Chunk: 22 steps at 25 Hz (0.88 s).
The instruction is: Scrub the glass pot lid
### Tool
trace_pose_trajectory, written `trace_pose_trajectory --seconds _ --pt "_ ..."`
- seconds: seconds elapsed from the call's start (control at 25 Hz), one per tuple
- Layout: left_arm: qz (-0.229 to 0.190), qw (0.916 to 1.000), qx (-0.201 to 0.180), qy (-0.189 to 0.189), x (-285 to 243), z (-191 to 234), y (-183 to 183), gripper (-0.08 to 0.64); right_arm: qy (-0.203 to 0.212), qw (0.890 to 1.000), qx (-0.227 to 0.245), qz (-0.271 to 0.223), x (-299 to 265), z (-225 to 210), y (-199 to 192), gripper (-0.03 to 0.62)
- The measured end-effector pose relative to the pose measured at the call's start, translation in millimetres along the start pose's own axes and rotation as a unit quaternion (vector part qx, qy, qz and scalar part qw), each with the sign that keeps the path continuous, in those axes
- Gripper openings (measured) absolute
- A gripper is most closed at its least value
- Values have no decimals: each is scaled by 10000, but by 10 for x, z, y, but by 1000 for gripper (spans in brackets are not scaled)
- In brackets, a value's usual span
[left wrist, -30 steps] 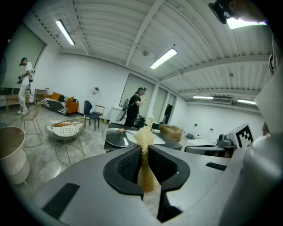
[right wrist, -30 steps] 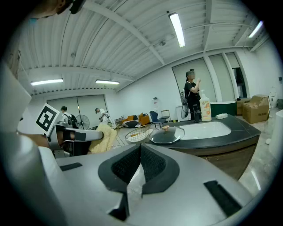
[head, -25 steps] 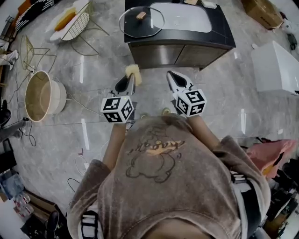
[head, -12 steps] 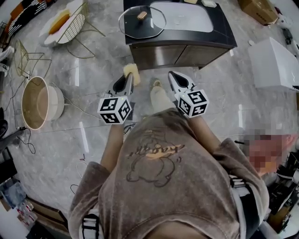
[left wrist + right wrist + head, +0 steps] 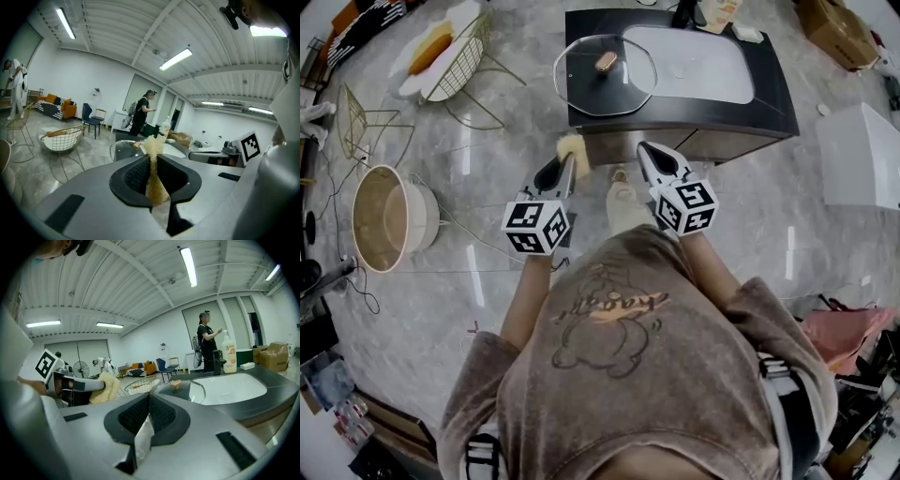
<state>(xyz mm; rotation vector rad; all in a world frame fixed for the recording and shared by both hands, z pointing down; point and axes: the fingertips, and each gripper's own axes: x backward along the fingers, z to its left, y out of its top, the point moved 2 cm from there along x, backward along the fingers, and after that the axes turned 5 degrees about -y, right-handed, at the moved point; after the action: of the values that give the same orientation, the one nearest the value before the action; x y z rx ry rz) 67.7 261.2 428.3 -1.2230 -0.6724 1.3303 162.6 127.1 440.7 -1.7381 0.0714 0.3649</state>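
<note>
The left gripper (image 5: 566, 164) has its jaws pinched on a yellow fibrous scrubber (image 5: 574, 148), which sticks out past the tips. The right gripper (image 5: 643, 152) is closed with nothing between its pads. Both are held out over the floor, just short of the dark counter (image 5: 771, 89). The glass pot lid (image 5: 586, 89) lies flat on that counter beside the white sink (image 5: 694, 56), apart from both grippers

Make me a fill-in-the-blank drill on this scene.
In the head view, the glass pot lid lies on the counter, ___ of the white sink.
The left gripper is shut on the scrubber; the right gripper, shut, holds ___.
The scrubber does ___ touch the lid.
Missing: left; nothing; not.
</note>
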Motion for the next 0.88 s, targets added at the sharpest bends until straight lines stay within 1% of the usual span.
trace_pose_trajectory --seconds 0.32,0.52,0.72,0.88 --pt "128 9998 86 82 -986 456 548 53 356 9992 40 188 -1020 -598 485 -2" --pt "175 9995 197 183 -1470 719 821 53 532 9983 93 222 -1584 -983 808 -2" --pt "214 9987 336 332 -1764 954 963 52 798 9961 158 337 -2014 -1167 933 -2" --pt "291 9983 351 356 -1921 1105 1020 54 870 9952 169 427 -2236 -1207 966 -2"
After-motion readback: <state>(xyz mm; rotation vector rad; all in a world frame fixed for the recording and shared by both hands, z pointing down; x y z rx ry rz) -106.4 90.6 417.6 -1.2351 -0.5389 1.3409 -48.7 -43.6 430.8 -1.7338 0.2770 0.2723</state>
